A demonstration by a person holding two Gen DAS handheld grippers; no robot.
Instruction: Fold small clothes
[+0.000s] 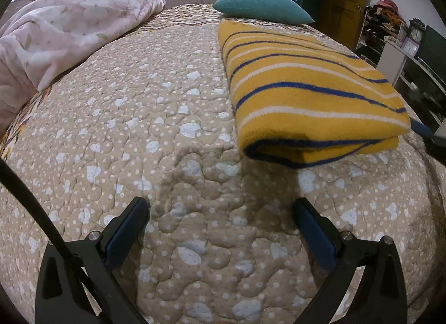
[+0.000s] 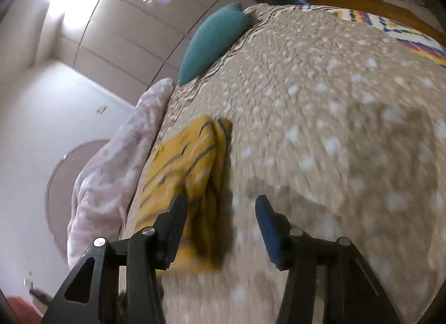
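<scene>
left wrist view: the left gripper [image 1: 221,209] stands wide apart, holding nothing, over the quilted bed [image 1: 139,117]. the yellow striped cloth [image 1: 306,84] lies folded flat ahead and to the right, below the teal pillow [image 1: 262,6]. it looks soft, fleecy, light and limp, likely to sag, so take both layers at a corner of the near edge.

right wrist view, blurred: the right gripper [image 2: 221,207] is half apart, pressing on nothing; the cloth [image 2: 189,168] lies just ahead, partly behind its left finger, beside the pink blanket [image 2: 111,168].
</scene>
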